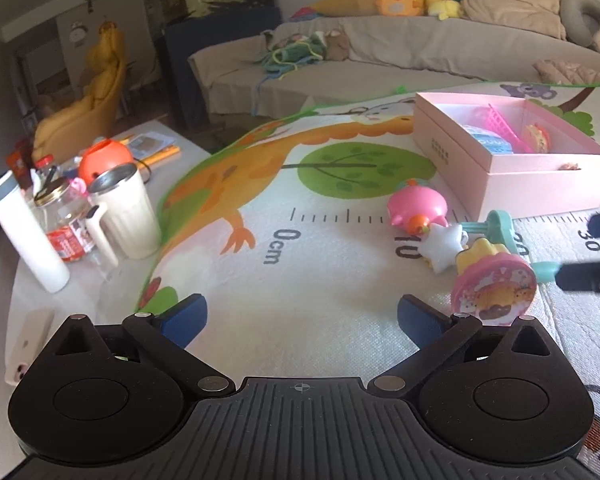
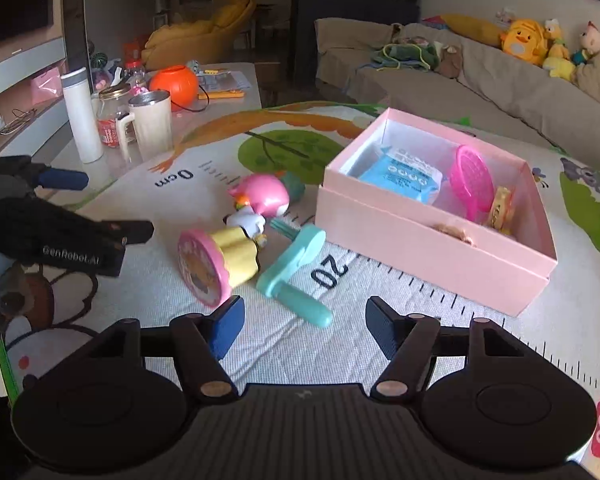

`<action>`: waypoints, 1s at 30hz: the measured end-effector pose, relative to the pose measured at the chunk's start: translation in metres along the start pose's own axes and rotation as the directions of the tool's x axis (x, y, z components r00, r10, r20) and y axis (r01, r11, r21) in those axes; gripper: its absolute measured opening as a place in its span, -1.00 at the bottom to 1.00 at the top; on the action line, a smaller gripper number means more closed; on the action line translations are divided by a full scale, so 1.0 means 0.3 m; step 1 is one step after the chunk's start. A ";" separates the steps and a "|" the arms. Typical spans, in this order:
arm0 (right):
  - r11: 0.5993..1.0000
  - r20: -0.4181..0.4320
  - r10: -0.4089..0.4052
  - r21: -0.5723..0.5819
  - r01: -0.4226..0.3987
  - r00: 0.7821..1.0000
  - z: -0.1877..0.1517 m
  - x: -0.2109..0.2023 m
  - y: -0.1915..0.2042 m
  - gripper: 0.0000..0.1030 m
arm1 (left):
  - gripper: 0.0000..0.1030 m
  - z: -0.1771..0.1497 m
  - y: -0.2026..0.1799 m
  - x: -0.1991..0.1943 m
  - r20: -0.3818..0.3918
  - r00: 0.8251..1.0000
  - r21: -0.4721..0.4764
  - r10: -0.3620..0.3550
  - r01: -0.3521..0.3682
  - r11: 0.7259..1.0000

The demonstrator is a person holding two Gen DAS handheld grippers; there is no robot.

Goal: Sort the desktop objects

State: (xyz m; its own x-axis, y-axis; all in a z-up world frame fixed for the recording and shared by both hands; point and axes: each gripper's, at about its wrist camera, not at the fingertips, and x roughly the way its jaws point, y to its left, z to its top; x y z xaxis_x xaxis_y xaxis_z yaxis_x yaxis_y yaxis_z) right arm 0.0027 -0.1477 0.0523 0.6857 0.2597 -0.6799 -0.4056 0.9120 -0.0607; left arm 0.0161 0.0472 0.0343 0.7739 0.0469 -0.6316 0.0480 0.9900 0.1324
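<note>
So both grippers are hovering over the play mat [image 1: 300,240] with nothing in them. The left gripper [image 1: 302,320] has its jaws spread wide over bare mat, and the toy pile sits ahead of it and off to its right. The right gripper [image 2: 304,326] is also released, jaws apart with nothing between the pads; the teal plastic toy [image 2: 296,272] lies just in front of it, its handle end poking toward the gap between the fingers but not inside it.

The loose stuff is all bunched together near the ruler print on the mat: a pink round toy with a yellow base [image 2: 216,266] tipped on its side, right beside the teal one and just ahead of the right gripper's left finger. Behind those there's a small white star-shaped toy [image 1: 446,246] and a pink pig-looking toy [image 1: 418,208], touching or nearly so.

The pink box [image 2: 432,248] sits open just right of the pile, ahead of the right gripper. Inside it: a blue packet [image 2: 400,178], a magenta mesh scoop thing [image 2: 472,184] and a yellowish toy [image 2: 500,208] against the right wall, plus something small and brown at the near edge I can't make out.

Cups and bottles are well off to the left on the table [image 1: 80,292].
</note>
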 end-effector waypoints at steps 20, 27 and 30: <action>0.972 -0.143 -0.112 0.190 0.139 0.983 -0.077 0.077 -0.153 -0.55 | 1.00 -0.062 -0.094 -0.048 -0.025 0.990 0.057 -0.140 0.141 0.988; 0.970 -0.133 -0.114 0.200 0.139 0.985 -0.118 -0.049 -0.203 -0.38 | 1.00 -0.078 -0.120 -0.028 -0.041 0.989 0.058 -0.142 0.145 0.988; 0.971 -0.102 -0.030 0.235 0.054 0.994 -0.056 -0.057 -0.190 -0.17 | 1.00 -0.091 -0.132 -0.015 -0.057 0.987 0.060 -0.150 0.153 0.986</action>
State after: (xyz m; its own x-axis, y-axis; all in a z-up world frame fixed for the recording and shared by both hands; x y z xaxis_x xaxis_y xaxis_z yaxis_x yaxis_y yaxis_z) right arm 0.0040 -0.2096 0.0553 0.6324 0.1982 -0.7489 -0.2148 0.9737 0.0763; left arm -0.0066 0.0114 0.0111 0.7209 -0.0946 -0.6865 0.2038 0.9758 0.0796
